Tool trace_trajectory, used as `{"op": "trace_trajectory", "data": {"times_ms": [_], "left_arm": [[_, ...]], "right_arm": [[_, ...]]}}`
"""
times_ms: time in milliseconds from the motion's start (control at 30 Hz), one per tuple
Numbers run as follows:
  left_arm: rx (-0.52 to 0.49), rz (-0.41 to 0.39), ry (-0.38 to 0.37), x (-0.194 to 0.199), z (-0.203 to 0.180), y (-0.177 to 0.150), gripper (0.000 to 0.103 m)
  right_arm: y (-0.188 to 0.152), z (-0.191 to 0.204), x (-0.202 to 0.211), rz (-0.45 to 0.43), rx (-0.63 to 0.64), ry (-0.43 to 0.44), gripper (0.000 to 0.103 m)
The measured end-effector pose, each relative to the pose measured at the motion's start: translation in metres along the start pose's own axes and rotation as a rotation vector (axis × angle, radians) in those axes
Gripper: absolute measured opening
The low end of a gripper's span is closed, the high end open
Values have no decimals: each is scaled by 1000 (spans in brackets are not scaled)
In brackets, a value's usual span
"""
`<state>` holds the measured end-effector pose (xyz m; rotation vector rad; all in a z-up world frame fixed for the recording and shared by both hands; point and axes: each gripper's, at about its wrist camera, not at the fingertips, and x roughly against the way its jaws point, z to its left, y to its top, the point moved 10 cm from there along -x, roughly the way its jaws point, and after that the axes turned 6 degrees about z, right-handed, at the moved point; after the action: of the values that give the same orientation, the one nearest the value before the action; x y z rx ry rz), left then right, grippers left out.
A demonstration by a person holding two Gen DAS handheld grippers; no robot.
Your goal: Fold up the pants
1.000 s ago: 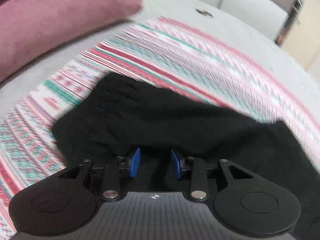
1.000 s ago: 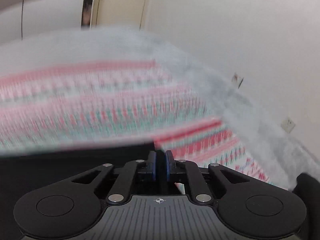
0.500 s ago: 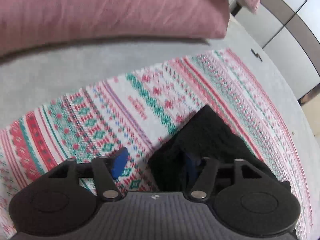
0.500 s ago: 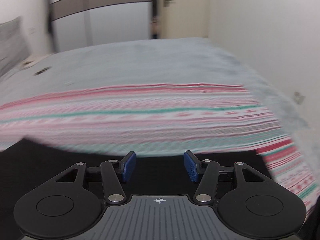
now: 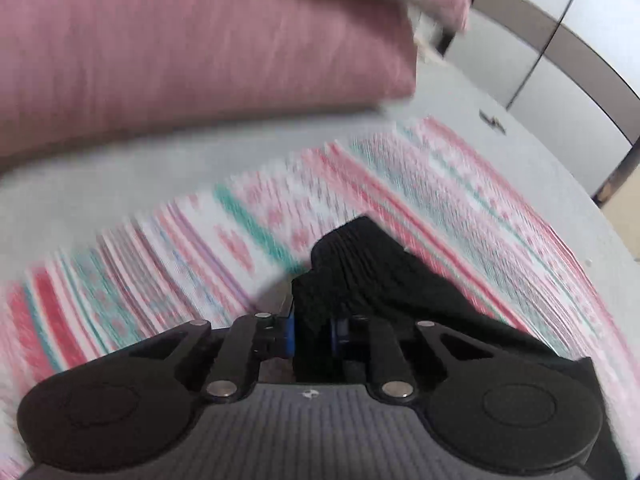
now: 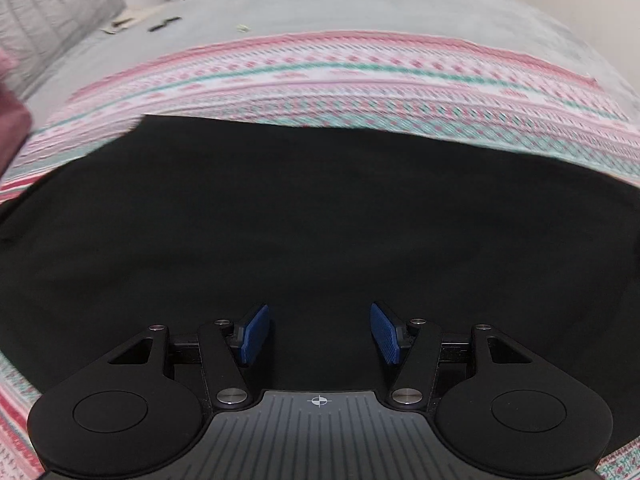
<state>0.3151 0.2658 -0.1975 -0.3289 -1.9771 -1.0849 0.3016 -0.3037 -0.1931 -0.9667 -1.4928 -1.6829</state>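
The grey bed fills the top of your right wrist view, and across it lies the patterned blanket in pink, white and teal bands. On that blanket the black pants spread flat over the whole middle of the frame. In your left wrist view a pink pillow takes the upper left, and a bunched corner of the same pants rises from the centre towards the lower right.

Your left gripper has just been closing, and its blue pads now pinch that bunched corner between them. Your right gripper stands partly open just over the flat cloth at bottom centre, with nothing between its fingers.

To fold well, I judge you should settle the right gripper on the matching edge before lifting, so both corners travel together. Keep the cloth taut between your hands and lay it edge on edge. Beware dragging the blanket along with it.

No brand, label or writing can be read; the left view is blurred.
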Motion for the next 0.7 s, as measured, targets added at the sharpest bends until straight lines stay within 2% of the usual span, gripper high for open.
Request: {"op": "trace_trajectory", "data": {"times_ms": [67,133,267,367,433,500,567,633,700], "left_arm": [[-65,-102,92,17,5,16,39],[-86,-145,159,25,14,22,39],[-77,-55,205,6,27,11,41],[-115,18,258,-5,29,6,54],[-88,7,233,2,26,10,59],[-77,-27,192,15,18,17,81],[-114,-86,163,27,0,21,85],[-203,-132,137,40,-28,13,85],[-299,-115,64,38,-64,-2,85]], "right_arm": [[0,-14,-1,0,1,-27,56],[2,-30,-1,-3,-10,-43,56],[8,-64,-1,-8,-38,-106,56],[15,-103,10,-38,-124,-122,56],[20,-146,26,-92,-245,-114,56],[19,-193,42,-149,-398,-112,56],[17,-235,51,-198,-501,-109,56],[15,-267,50,-221,-551,-139,56],[16,-285,41,-224,-558,-171,57]]}}
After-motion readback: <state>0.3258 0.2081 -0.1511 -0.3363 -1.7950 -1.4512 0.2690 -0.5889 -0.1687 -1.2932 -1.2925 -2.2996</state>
